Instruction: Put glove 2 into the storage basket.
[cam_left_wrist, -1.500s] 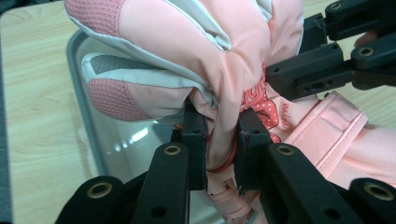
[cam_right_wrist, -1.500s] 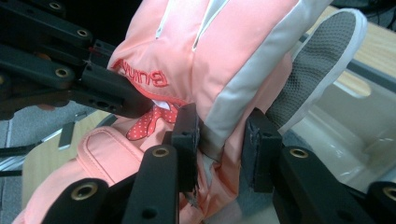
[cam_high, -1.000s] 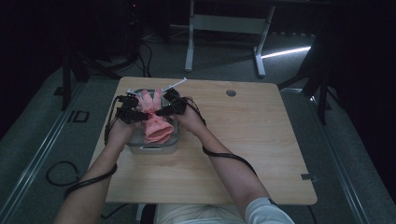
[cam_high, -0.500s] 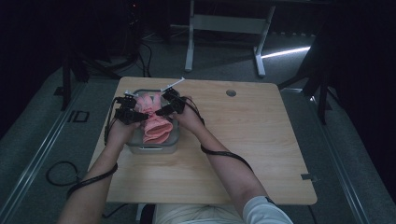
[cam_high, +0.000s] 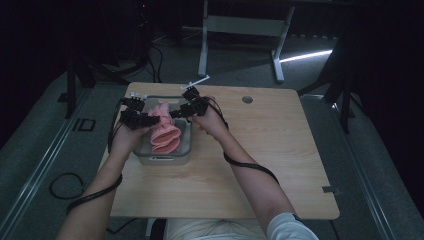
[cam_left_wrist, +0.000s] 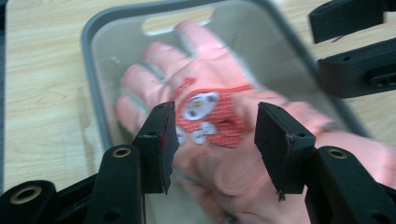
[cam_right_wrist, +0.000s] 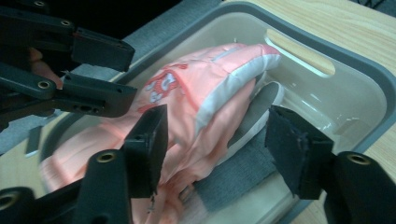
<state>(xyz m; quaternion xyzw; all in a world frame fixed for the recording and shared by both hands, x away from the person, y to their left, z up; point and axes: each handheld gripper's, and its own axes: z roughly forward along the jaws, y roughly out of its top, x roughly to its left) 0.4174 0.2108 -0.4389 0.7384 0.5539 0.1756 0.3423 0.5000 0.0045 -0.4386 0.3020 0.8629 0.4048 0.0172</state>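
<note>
High view: a grey bin (cam_high: 186, 150) sits at the left part of the wooden table (cam_high: 280, 165), with pink gloves (cam_high: 165, 134) lying inside it. The left gripper (cam_high: 150, 120) and right gripper (cam_high: 175, 113) hang just over the gloves. Left gripper view: jaws parted, having just been opening, nothing pinched; below them lies a glove (red patch with white figure) (cam_left_wrist: 205, 116) in the bin (cam_left_wrist: 93, 84). Right gripper view: jaws likewise just opened, released, above the folded gloves (cam_right_wrist: 205, 112).

Dim high view, blurred close-ups
</note>
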